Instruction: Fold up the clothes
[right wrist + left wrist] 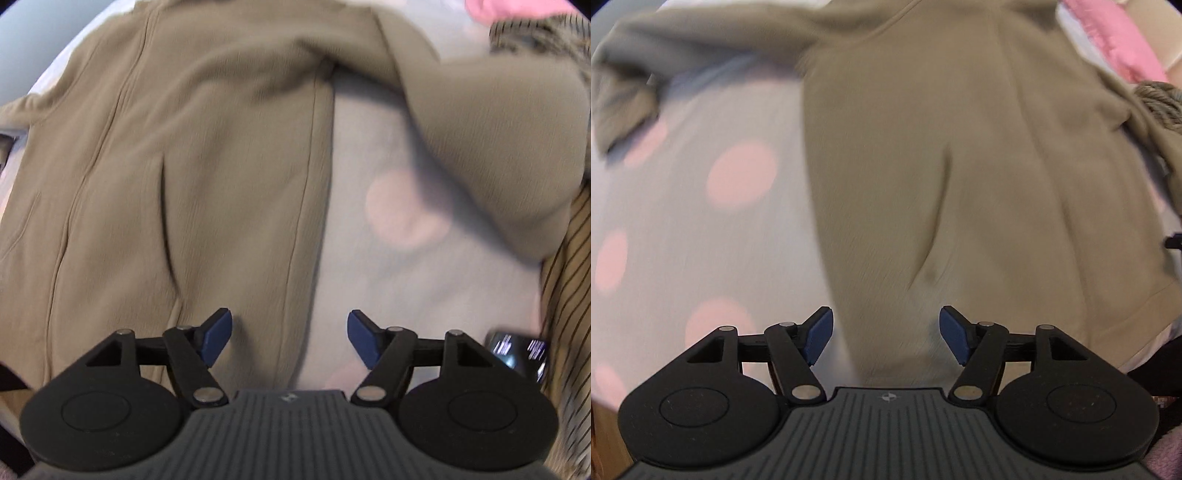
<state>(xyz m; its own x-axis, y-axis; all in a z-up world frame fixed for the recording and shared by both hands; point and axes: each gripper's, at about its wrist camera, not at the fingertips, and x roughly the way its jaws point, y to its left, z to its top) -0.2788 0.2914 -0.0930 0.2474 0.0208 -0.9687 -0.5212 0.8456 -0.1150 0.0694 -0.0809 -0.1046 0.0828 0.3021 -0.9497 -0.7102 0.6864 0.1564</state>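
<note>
Tongs on both sides are standing apart with nothing between the blue pads, each pointing steeply down at the bedding. The left tongs [886, 334] are hanging over the lower part of the tan garment [960, 166], with the left pad just at the garment's left side edge and the right pad over the cloth; no pad is pressing on fabric. The right tongs [290, 338] are straddling the garment's right side edge: the left pad is lying over tan cloth, the right pad over the bare dotted bedsheet [424, 277]. The garment is lying spread flat on the sheet, its long axis running away from both tongs toward the top of each view, where the shoulders and neck area are sitting. One sleeve [631, 96] is extending outward on the left side, and the other sleeve [498, 158] is bulging out on the right side. Both views are blurring, so fine seams are hard to read. Judged from this layout, each hand is positioned over its own side edge near the hem, so the coming move turns on gripping those two edges symmetrically; neither hand is clearly nearer. A dark phone-like object [517, 350] is lying just beside the right tongs, next to striped fabric [569, 295].
</note>
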